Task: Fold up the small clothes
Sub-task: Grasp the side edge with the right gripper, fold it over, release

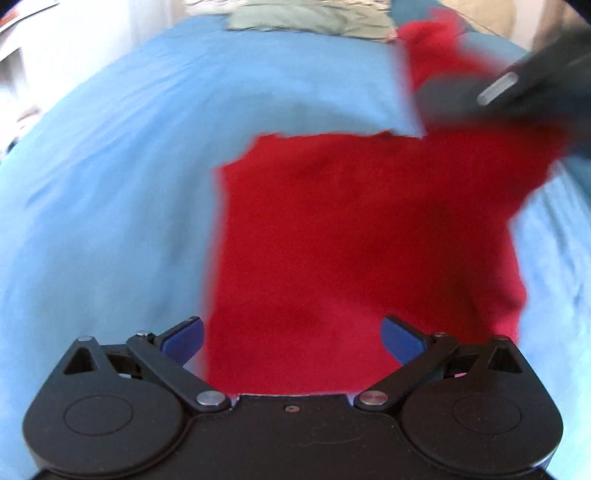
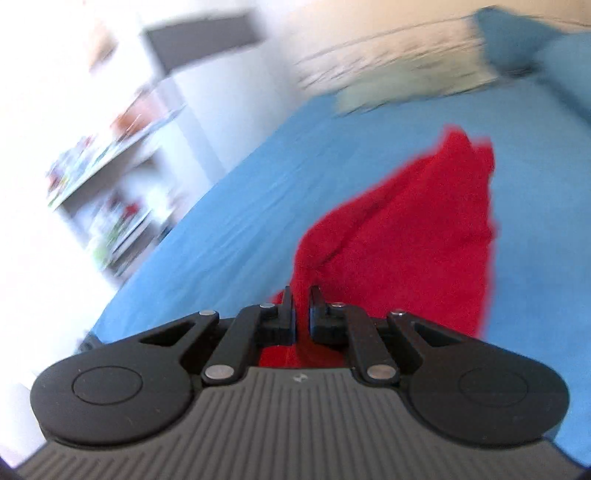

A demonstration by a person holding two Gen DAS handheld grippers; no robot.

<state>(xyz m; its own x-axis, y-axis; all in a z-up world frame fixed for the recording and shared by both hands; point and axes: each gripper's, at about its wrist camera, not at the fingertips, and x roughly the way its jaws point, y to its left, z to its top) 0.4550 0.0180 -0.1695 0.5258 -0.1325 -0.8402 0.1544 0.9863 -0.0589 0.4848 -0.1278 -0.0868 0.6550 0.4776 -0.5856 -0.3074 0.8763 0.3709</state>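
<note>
A red garment [image 1: 362,229] lies spread on the blue bed sheet [image 1: 110,184]. My left gripper [image 1: 291,338] hovers over its near edge, open, with nothing between its blue pads [image 1: 184,338]. In the left wrist view the right gripper's dark, blurred body [image 1: 517,88] is at the upper right, lifting a red corner off the bed. In the right wrist view my right gripper [image 2: 302,295] is shut on a bunched fold of the red garment [image 2: 406,236], which trails away from the fingers over the sheet.
A pale green cloth [image 1: 306,18] lies at the far end of the bed, also seen as a pale green cloth [image 2: 373,96] in the right wrist view. White shelves [image 2: 110,177] with small items stand beside the bed. A blue pillow [image 2: 546,51] sits at the far right.
</note>
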